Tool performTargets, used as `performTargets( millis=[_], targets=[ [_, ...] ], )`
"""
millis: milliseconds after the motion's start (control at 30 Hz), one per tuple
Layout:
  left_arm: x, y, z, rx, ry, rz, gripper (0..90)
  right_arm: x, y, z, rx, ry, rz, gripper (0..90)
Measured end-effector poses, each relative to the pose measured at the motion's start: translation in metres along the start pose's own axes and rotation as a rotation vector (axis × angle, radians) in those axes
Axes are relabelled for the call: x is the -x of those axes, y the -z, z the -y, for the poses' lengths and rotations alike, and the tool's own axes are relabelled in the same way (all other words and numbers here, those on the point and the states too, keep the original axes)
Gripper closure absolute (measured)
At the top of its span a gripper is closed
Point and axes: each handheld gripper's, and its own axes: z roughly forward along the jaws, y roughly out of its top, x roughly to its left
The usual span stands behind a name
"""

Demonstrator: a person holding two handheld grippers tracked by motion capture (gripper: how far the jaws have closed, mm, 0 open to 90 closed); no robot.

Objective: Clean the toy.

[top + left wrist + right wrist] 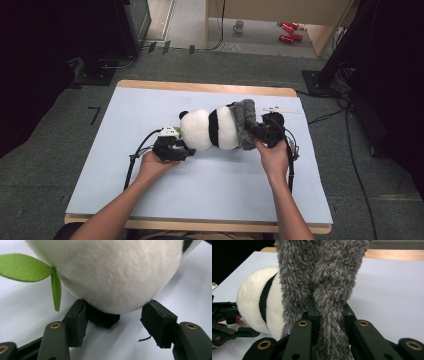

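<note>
Right gripper (328, 315) jaws clamp grey scarf (322, 280); left gripper (113, 322) jaws apart.

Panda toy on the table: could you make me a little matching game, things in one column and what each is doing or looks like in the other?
Things:
1. panda
2. grey fabric
3. leaf
4. left gripper

Descriptions:
A. green, sticking out beside the white fur
B. jaws open, one each side of a black patch
C. pinched in the right gripper
D. lying on the white table

Pairs: 1-D, 2-C, 3-A, 4-B
</note>
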Motion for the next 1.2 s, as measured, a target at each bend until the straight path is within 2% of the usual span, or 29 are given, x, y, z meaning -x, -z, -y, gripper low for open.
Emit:
performTargets(
  millis=[100, 133, 167, 267, 333, 433, 467, 500, 533, 600, 633, 733, 800, 833, 867, 900, 933, 967, 1133, 1200],
  targets=[
    [0.001, -0.001, 0.0, 0.016, 0.011, 0.003, 28.8, 0.001, 0.0, 0.0, -0.001, -0.001, -0.006, 76.9],
    [0.001, -0.002, 0.0, 0.02, 0.017, 0.006, 28.8, 0.001, 0.0, 0.0, -0.001, -0.001, -0.006, 76.9],
    [0.001, -0.004, 0.0, 0.024, 0.015, -0.007, 24.0, 0.001, 0.0, 0.0, -0.003, 0.0, -0.008, 76.9],
    [0.002, -0.006, 0.0, 0.037, 0.006, -0.028, 20.4, -0.001, -0.001, 0.0, -0.002, 0.005, -0.008, 76.8],
    [0.001, -0.007, -0.001, 0.055, 0.018, -0.034, 20.5, -0.001, -0.001, 0.0, -0.002, 0.004, -0.008, 76.7],
    [0.001, -0.009, -0.002, 0.065, 0.02, -0.043, 33.6, -0.002, -0.001, 0.0, 0.0, 0.002, -0.005, 76.7],
    [0.001, -0.008, -0.002, 0.064, 0.011, -0.048, 33.6, -0.002, -0.001, 0.0, 0.0, 0.002, -0.005, 76.7],
    [0.0, -0.006, -0.003, 0.06, 0.026, -0.042, 44.7, -0.003, 0.001, -0.001, 0.005, 0.005, -0.002, 77.0],
    [0.0, -0.006, -0.003, 0.06, 0.026, -0.042, 49.4, -0.003, 0.001, -0.001, 0.005, 0.005, -0.002, 77.0],
    [-0.001, -0.002, -0.005, 0.055, 0.055, -0.038, 52.3, -0.006, 0.004, -0.003, 0.021, 0.014, -0.006, 77.3],
    [0.0, -0.001, -0.006, 0.057, 0.04, -0.038, 55.8, -0.009, 0.006, -0.005, 0.026, 0.015, -0.014, 77.3],
    [0.004, 0.002, -0.009, 0.039, 0.018, -0.026, 60.9, -0.024, 0.011, -0.009, 0.035, 0.04, -0.042, 77.3],
    [0.006, 0.006, -0.01, 0.033, 0.019, -0.015, 64.7, -0.036, 0.011, -0.01, 0.033, 0.063, -0.06, 77.4],
    [0.006, 0.007, -0.01, 0.026, 0.019, -0.005, 67.1, -0.049, 0.008, -0.009, 0.022, 0.082, -0.09, 77.4],
    [0.008, 0.008, -0.01, 0.022, 0.011, -0.002, 67.1, -0.049, 0.008, -0.009, 0.022, 0.082, -0.09, 77.4],
    [0.01, 0.009, -0.01, 0.017, 0.013, 0.005, 67.3, -0.055, 0.006, -0.008, 0.018, 0.092, -0.106, 77.3],
    [0.012, 0.011, -0.009, 0.021, 0.003, 0.003, 67.5, -0.067, 0.002, -0.006, 0.0, 0.106, -0.138, 77.4],
    [0.015, 0.013, -0.009, 0.031, -0.002, 0.007, 67.5, -0.067, 0.002, -0.006, 0.0, 0.106, -0.138, 77.4],
    [0.026, 0.02, -0.007, 0.016, 0.01, 0.076, 68.4, -0.095, -0.012, 0.003, -0.051, 0.137, -0.201, 77.4],
    [0.029, 0.022, -0.007, 0.019, 0.01, 0.087, 68.3, -0.103, -0.018, 0.008, -0.073, 0.141, -0.22, 77.4]
  ],
)
